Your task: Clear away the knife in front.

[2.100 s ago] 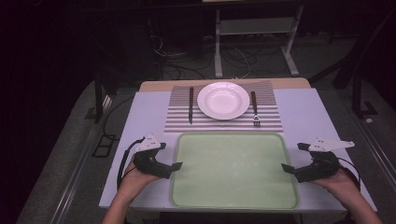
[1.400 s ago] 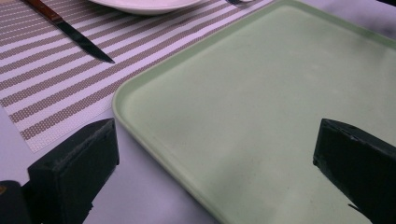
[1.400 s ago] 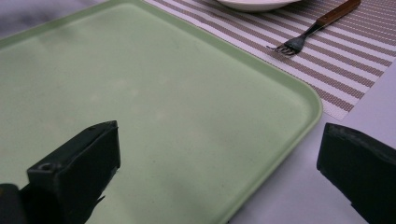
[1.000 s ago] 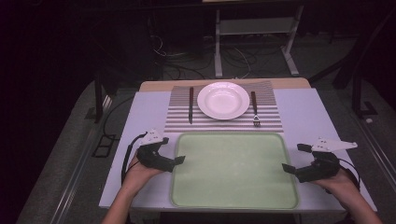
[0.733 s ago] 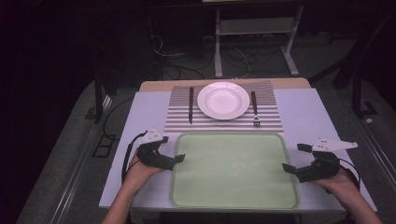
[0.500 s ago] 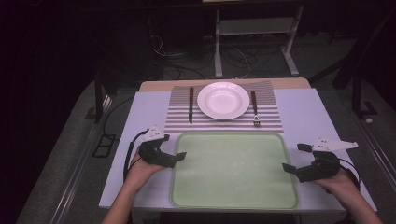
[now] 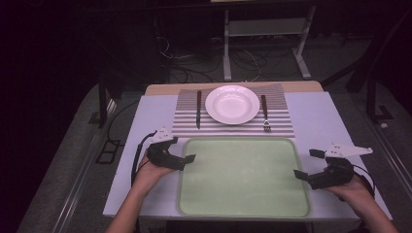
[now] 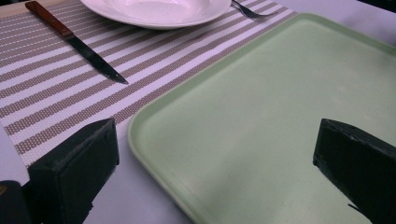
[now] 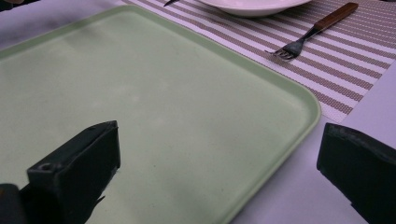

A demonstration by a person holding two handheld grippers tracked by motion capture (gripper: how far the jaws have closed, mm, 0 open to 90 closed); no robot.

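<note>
While both grippers flank it: bare green tray (image 7: pixel 243 179), white plate (image 7: pixel 232 104) beyond.

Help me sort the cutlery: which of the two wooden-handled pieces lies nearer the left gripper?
The knife, on the striped mat left of the plate. The fork lies right of the plate, farther from the left gripper.

We see a table (image 7: pixel 316 126) with a pale lilac top; on it lies a green tray (image 7: pixel 243 174) at the near edge, and just beyond it a striped placemat (image 7: pixel 233 127) that bears a white plate (image 7: pixel 232 104), a knife (image 7: pixel 198 108) and a fork (image 7: pixel 265 112)
</note>
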